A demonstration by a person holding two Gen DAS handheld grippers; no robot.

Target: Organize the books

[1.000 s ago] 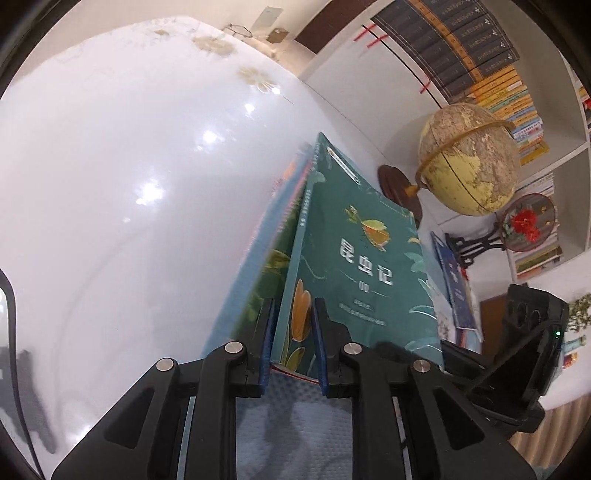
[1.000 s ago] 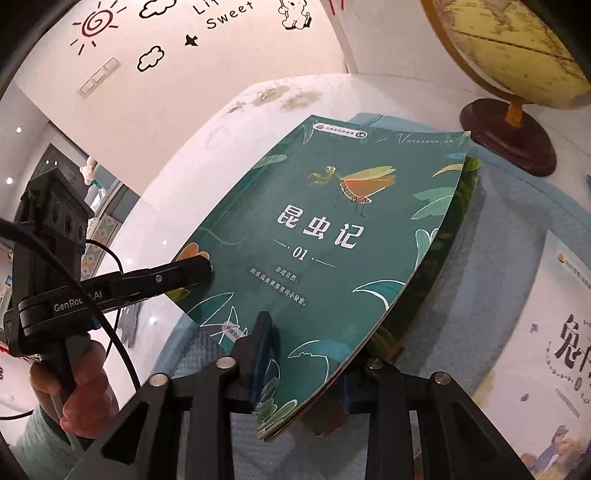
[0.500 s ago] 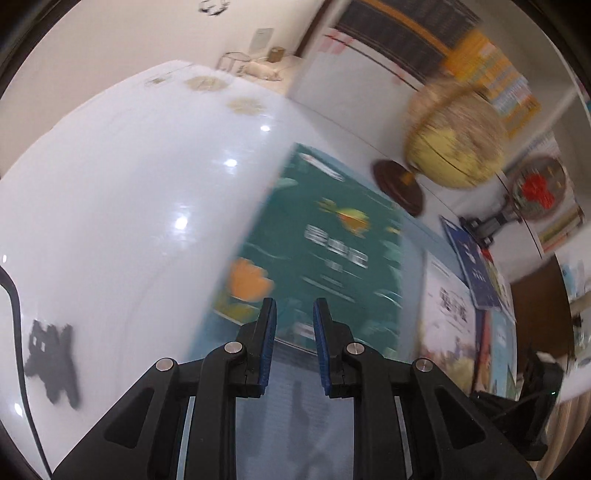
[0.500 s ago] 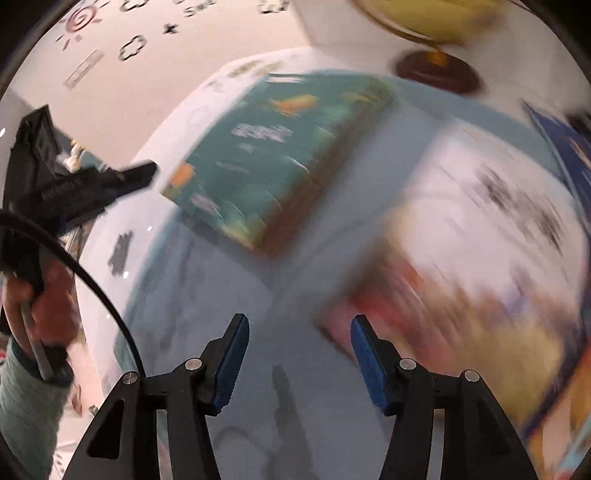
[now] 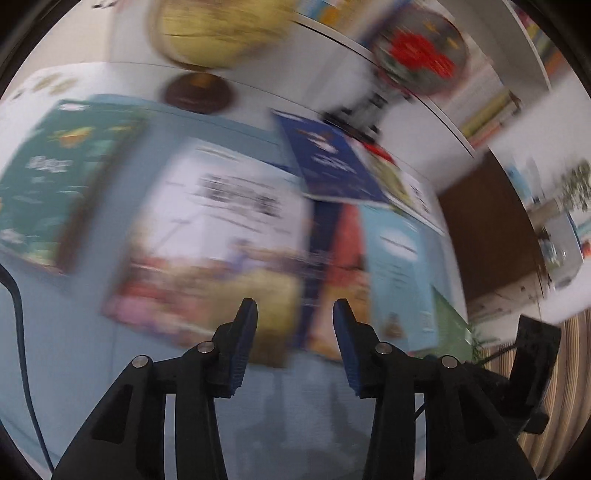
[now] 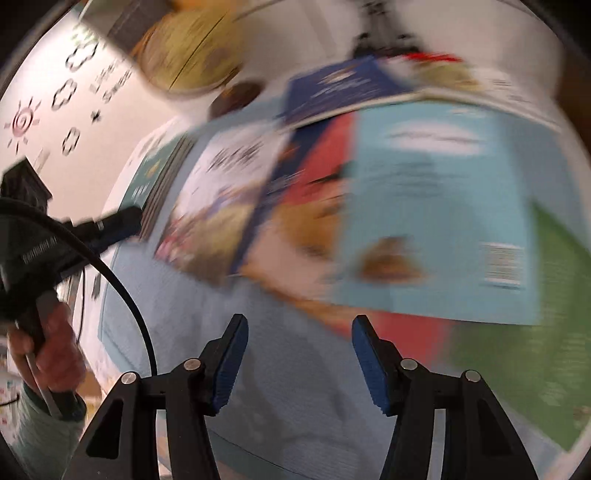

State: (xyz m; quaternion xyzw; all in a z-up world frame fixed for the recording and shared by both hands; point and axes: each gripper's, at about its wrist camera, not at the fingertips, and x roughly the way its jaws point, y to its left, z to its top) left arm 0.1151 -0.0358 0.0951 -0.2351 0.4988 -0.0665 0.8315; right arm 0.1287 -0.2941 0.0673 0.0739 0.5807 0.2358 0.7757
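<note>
We are looking across a white surface (image 5: 33,88) covered by a pale blue mat (image 5: 74,350), with a globe (image 5: 218,33) and wall shelves (image 5: 491,114) standing behind. Books are lying on the mat: a green book (image 5: 48,184) at the left, a white book (image 5: 221,229) beside it, others overlapping to the right. We are holding the left claw (image 5: 294,343) and right claw (image 6: 300,358) released, gripping nothing, above the mat.

A yellow globe (image 5: 218,33) stands on a dark round wooden base (image 5: 199,94) at the far edge of the white worktop (image 5: 44,79), heavily blurred. To its right a round ornament with red flowers (image 5: 417,55) sits on a dark stand (image 5: 365,110). A pale blue mat (image 5: 74,350) covers the worktop. On the wall, a sun sticker (image 6: 22,122) and cloud outlines (image 6: 64,94) show. A potted plant (image 5: 576,184) stands far right.
</note>
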